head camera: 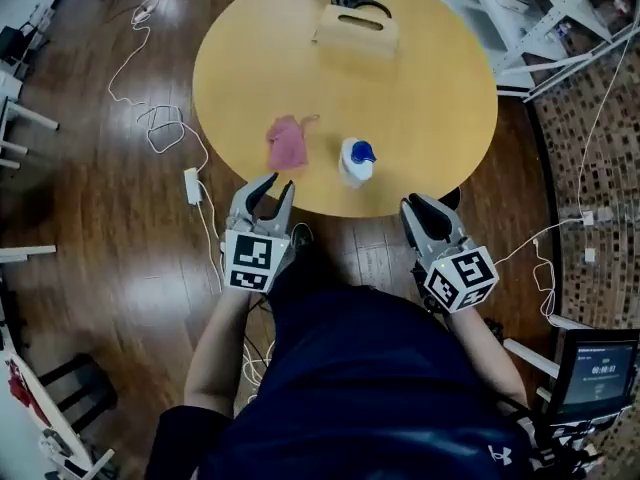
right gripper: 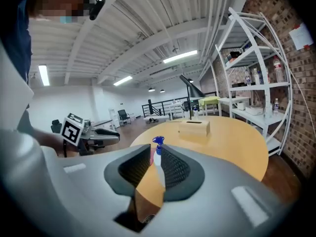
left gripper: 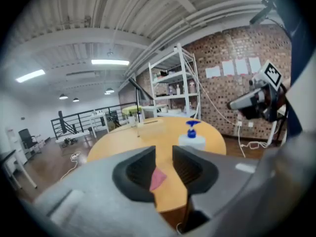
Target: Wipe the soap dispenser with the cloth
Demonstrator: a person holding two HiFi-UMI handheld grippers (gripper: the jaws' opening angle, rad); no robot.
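A pink cloth [head camera: 288,143] lies crumpled near the front of the round yellow table [head camera: 430,98]. To its right stands the white soap dispenser [head camera: 357,160] with a blue pump. My left gripper [head camera: 279,183] hovers at the table's near edge just before the cloth, open and empty; the cloth [left gripper: 158,178] shows through the gap of the left gripper [left gripper: 164,154]. My right gripper [head camera: 420,205] hangs off the table's edge, right of the dispenser, with only a thin slit between its jaws and nothing held. The dispenser [right gripper: 157,149] stands beyond the right gripper [right gripper: 156,154].
A tan tissue box [head camera: 357,30] sits at the table's far side beside a lamp base. Cables [head camera: 160,128] and a power strip [head camera: 192,185] lie on the wooden floor at left. White shelving [head camera: 540,18] stands at the back right. A small screen [head camera: 595,368] stands at my right.
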